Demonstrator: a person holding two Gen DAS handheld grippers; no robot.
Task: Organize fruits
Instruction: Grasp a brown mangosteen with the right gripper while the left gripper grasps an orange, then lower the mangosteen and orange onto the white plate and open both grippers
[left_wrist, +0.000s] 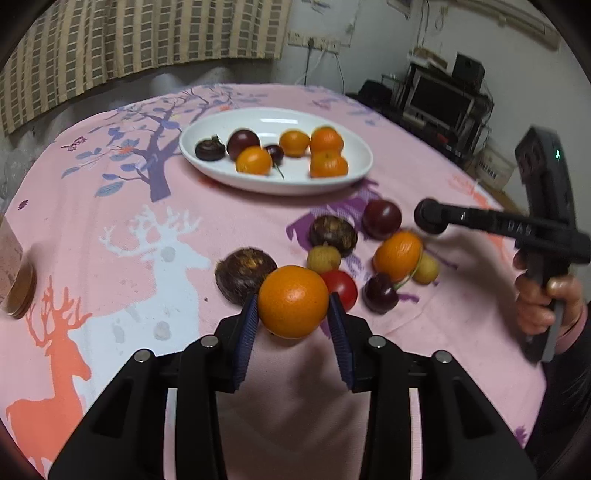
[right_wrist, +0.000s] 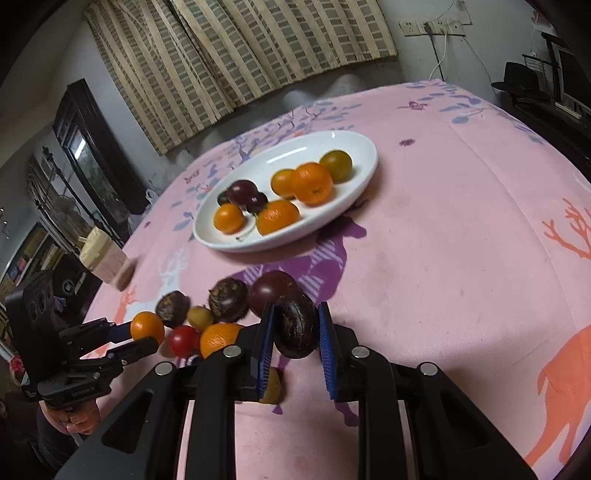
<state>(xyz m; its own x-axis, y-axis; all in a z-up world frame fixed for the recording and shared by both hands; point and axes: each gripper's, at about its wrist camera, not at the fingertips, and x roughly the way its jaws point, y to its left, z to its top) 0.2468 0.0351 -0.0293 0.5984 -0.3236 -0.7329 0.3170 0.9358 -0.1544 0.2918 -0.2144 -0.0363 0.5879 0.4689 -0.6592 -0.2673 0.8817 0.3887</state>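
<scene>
My left gripper (left_wrist: 293, 304) is shut on an orange (left_wrist: 293, 301) and holds it just above the pink cloth; it also shows in the right wrist view (right_wrist: 142, 338). My right gripper (right_wrist: 296, 325) is shut on a dark brown water chestnut (right_wrist: 295, 326). In the left wrist view the right gripper (left_wrist: 430, 216) comes in from the right, its load hidden. A white oval plate (left_wrist: 354, 173) at the back holds several oranges, plums and a chestnut. A loose pile of fruit (left_wrist: 369, 254) lies between the grippers: chestnuts, plums, an orange, a red tomato, small yellow fruits.
A pink tablecloth with deer and tree prints (left_wrist: 110, 229) covers the round table. A wooden object (left_wrist: 18, 284) stands at the table's left edge. A striped curtain (right_wrist: 258, 55) hangs behind, and dark shelves with electronics (left_wrist: 439, 96) stand at the right.
</scene>
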